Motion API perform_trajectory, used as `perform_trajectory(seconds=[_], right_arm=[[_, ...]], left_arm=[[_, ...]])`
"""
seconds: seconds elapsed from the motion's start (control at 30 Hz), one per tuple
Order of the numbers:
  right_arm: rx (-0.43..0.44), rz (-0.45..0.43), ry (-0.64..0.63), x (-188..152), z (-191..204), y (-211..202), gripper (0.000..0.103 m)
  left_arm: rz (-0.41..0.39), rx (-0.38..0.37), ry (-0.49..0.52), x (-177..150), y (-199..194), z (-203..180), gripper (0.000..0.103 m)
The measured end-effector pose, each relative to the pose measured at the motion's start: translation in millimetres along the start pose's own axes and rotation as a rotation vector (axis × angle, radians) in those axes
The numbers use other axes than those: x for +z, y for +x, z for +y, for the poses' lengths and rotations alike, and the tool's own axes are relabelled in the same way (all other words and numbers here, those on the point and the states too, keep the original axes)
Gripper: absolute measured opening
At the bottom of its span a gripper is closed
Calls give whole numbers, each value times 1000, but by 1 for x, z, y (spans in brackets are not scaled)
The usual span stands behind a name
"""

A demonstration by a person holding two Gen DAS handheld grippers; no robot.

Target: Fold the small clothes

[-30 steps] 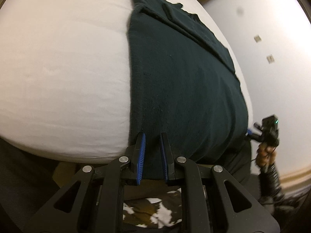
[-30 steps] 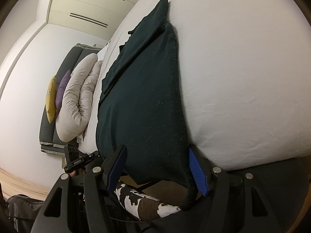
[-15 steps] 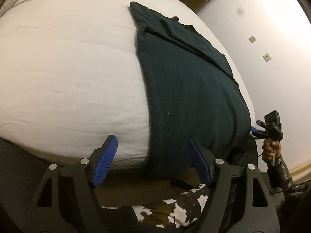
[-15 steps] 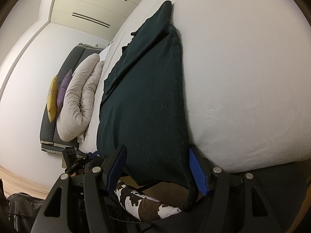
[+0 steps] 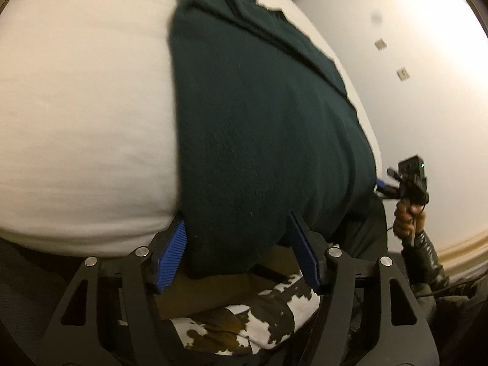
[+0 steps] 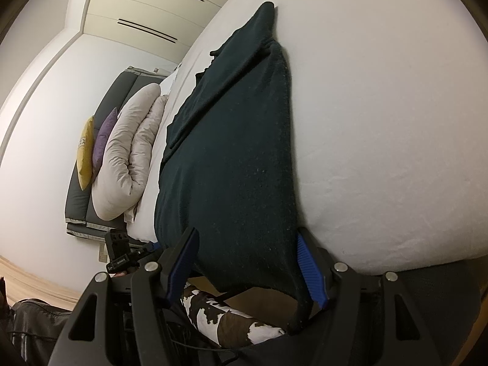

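A white bed (image 6: 381,122) was seen filling both views. Beyond its far end, a rolled pale duvet (image 6: 128,158) was propped against a dark headboard (image 6: 106,116), with a purple cushion (image 6: 105,134) and a yellow cushion (image 6: 85,152) beside it. Cream wardrobe doors (image 6: 146,9) were seen behind the headboard.

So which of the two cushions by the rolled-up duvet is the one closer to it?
The purple cushion. It leans directly against the rolled white duvet, while the yellow cushion sits on its far side, further from the duvet and nearer the wall.

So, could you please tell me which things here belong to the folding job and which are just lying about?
In the job:
dark green garment
white bed
left gripper
right gripper

Lying about:
rolled duvet
yellow cushion
purple cushion
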State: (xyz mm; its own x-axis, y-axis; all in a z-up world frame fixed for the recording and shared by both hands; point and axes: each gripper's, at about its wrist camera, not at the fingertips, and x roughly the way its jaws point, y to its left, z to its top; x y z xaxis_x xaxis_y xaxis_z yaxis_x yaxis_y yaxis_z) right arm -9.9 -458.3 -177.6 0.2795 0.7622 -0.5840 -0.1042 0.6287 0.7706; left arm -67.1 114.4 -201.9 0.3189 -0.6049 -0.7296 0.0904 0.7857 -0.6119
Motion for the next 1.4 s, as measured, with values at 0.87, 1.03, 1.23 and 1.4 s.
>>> perform_trajectory(seconds=[0.87,1.03,1.23,1.4], right_arm=[[-40,80,-34,4,-3,2,63],[-79,128,-67,-4,0,11,34],[-79,131,-145,-10,19,13,12],[50,7,-185,0,46,-6,10]], left_arm=[[18,-22,-85,-5,8,14,8],[10,-29,-74,-1,9,12,7],[-46,-127,-56,9,-2,-8,7],[-149,-241,-82,27,-24,-14,7]])
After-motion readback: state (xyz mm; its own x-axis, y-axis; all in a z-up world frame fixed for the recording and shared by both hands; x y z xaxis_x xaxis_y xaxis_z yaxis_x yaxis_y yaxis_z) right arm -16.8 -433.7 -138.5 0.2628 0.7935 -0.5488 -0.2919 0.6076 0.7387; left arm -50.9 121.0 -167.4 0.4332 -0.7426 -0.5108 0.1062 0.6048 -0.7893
